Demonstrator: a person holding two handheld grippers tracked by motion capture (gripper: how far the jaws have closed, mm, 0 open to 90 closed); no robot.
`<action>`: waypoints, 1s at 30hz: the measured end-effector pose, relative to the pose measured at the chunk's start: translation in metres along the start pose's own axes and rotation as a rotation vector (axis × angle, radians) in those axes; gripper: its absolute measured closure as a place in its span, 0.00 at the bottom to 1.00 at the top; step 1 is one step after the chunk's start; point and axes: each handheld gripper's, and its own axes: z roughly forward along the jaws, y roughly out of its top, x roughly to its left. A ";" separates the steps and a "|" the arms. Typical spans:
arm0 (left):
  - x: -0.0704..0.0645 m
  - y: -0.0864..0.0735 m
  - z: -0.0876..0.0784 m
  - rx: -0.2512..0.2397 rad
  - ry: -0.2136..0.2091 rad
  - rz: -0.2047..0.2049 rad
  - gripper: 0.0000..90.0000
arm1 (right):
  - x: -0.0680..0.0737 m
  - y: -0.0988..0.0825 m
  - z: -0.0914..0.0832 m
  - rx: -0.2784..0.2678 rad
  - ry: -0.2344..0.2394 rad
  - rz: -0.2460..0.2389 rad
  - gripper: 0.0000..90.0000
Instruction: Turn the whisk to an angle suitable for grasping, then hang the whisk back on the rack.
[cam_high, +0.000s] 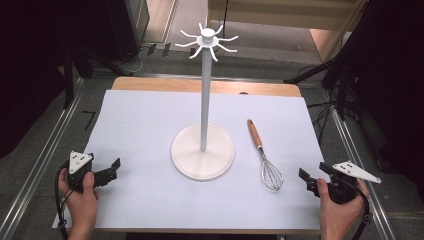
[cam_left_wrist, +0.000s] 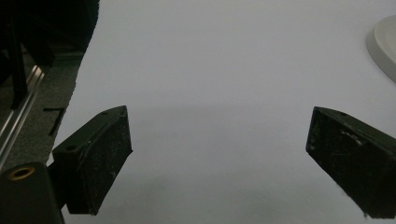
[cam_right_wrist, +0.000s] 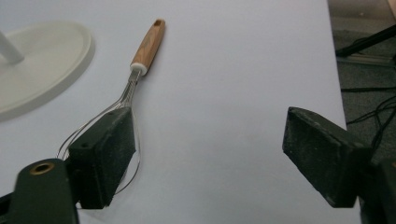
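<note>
At the table's near corners, left tongs (cam_high: 111, 169) gape wide, holding nothing; right tongs (cam_high: 307, 180) likewise, just beside the whisk (cam_high: 265, 156).

I am seeing the whisk (cam_right_wrist: 133, 88) wires hiding behind my right jaw, and the stand base (cam_left_wrist: 384, 44) getting cut off.

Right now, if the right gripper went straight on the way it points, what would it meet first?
Probably nothing: the right gripper is open, and bare white sheet lies ahead. The whisk sits off its left finger, though depth is unclear.
</note>
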 end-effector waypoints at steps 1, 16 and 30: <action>0.000 0.000 0.000 0.001 -0.001 -0.001 0.08 | 0.002 0.004 0.002 0.028 0.000 -0.017 0.17; -0.003 0.000 0.001 0.006 0.010 0.022 0.08 | 0.015 0.050 0.036 0.401 0.016 -0.012 0.22; -0.002 0.000 0.001 0.005 0.009 0.016 0.08 | 0.042 0.077 0.061 0.502 0.008 -0.023 0.31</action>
